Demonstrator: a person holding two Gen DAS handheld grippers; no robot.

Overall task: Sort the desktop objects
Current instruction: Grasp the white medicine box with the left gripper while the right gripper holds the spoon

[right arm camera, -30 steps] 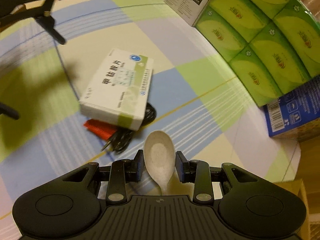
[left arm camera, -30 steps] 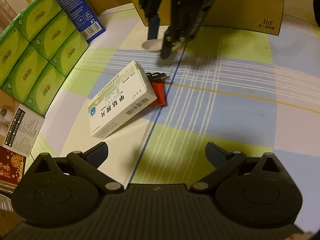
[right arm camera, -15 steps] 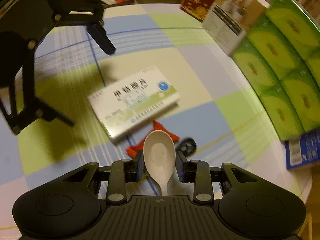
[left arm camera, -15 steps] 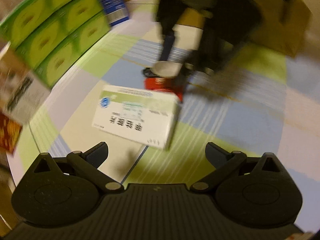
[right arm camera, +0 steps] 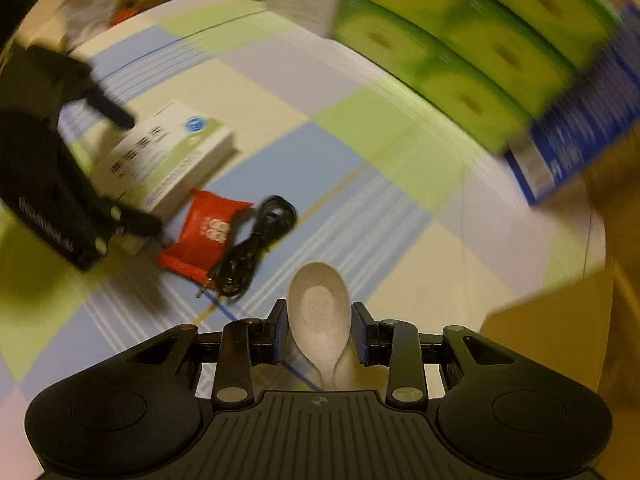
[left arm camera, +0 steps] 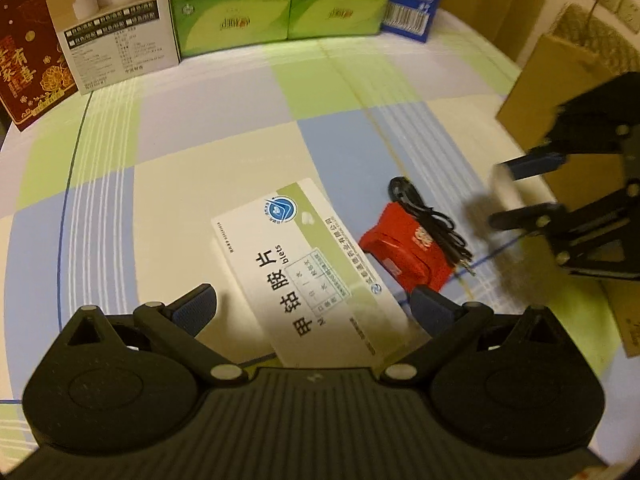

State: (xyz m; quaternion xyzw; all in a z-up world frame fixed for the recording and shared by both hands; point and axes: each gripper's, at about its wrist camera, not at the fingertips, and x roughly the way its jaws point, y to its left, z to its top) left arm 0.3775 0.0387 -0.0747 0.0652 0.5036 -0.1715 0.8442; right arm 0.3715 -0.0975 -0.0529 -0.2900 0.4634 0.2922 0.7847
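— Left gripper [left arm camera: 312, 306]?
— Lower centre of the left view, fingers spread wide, one on each side of the near end of the medicine box [left arm camera: 304, 268]. Touching it or not: cannot tell.
— And the box itself?
— Flat on the checked tablecloth [left arm camera: 208, 120], middle of the frame, long side running up-left to lower-right.
— Right of the box?
— Red packet [left arm camera: 406, 248] just beside its right edge, with a coiled black cable [left arm camera: 428, 220] lying partly across the packet.
— Right gripper [right arm camera: 320, 330]?
— Bottom centre of the right view, fingers drawn narrow and clamped on a pale spoon [right arm camera: 320, 312], bowl pointing away from the camera. Seen blurred at the right edge of the left view too, in front of a cardboard box [left arm camera: 560, 92].
— Back of the table?
— Green tissue boxes [left arm camera: 260, 8] stacked across the top of the left view, a blue box [left arm camera: 416, 0] to their right, a white carton [left arm camera: 116, 40] and a dark red box [left arm camera: 28, 64] at upper left.
— Sharpness of the right view?
— Heavily smeared; print on the boxes unreadable there.
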